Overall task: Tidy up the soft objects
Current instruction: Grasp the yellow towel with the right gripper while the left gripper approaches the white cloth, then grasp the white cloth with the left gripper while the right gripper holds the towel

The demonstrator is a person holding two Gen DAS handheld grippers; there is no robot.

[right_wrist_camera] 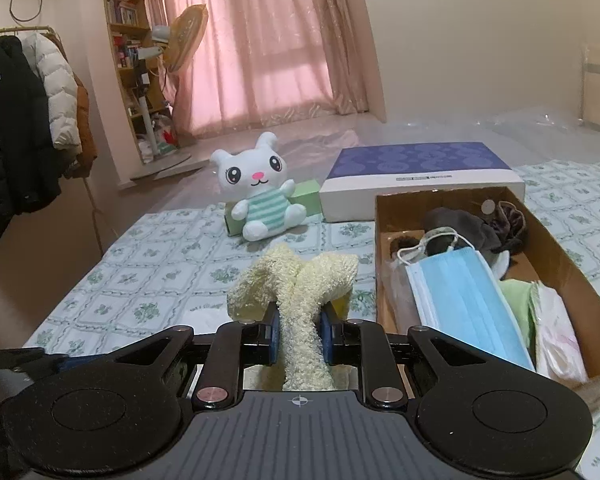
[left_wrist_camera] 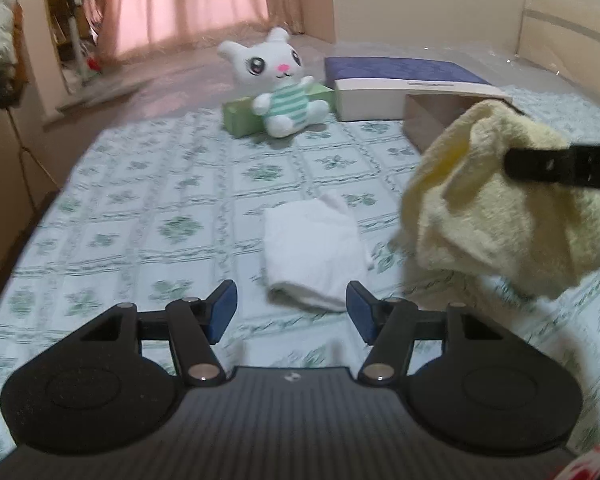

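Bedding with a green floral grid point(left_wrist_camera: 172, 184) covers the surface on which everything lies. Toward its far edge, left of centre, a white plush rabbit point(right_wrist_camera: 256, 196) in a striped green top is seated against a small green box point(right_wrist_camera: 306, 198). A folded white cloth point(left_wrist_camera: 312, 248) is seen on the bedding just ahead of the left gripper point(left_wrist_camera: 291, 312), whose blue pads are held apart with nothing between them. To the right of the rabbit, a flat purple-topped box point(right_wrist_camera: 420, 172) is laid along the far edge. A pale yellow towel point(right_wrist_camera: 300, 288) is pinched in the clamped pads of the right gripper point(right_wrist_camera: 299, 334) and is carried clear of the bedding, bunched above the pads and hanging below them. At the right, an open cardboard box point(right_wrist_camera: 572, 272) is placed in front of the purple box; a blue face mask point(right_wrist_camera: 464, 296), dark fabric and light green and white cloths are contained in it.
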